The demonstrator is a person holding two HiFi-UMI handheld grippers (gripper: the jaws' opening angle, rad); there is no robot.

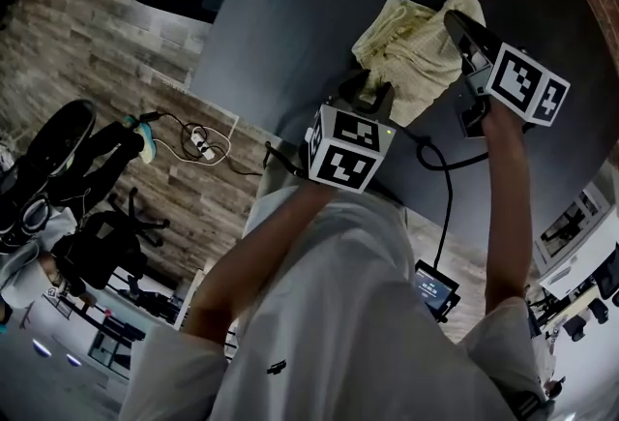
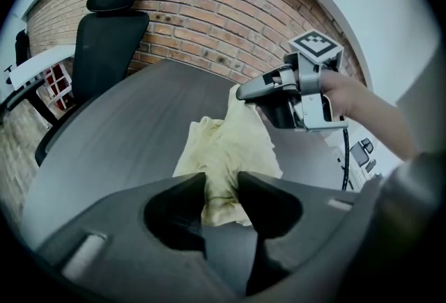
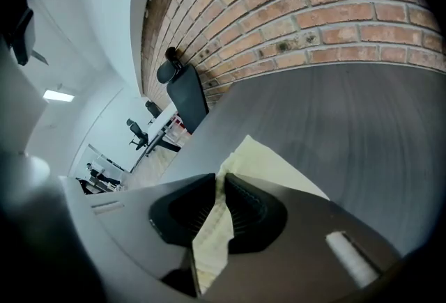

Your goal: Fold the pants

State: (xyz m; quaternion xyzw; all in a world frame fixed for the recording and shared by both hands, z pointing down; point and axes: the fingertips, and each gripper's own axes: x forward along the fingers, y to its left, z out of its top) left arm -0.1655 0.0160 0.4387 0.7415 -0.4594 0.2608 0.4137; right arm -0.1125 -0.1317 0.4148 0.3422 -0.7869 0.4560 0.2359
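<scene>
One pale-yellow pants on one table, two tools, right tool pinching pants, left tool jaws apart

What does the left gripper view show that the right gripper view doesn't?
Only the left gripper view shows the other tool, the grey right gripper with its black-and-white marker cube, holding up an edge of the crumpled pale yellow pants. Only the right gripper view shows a bright office room far off and a strip of those pants pinched between that gripper's own jaws. Both show the pants, the dark grey table, the red brick wall and a black office chair.
</scene>
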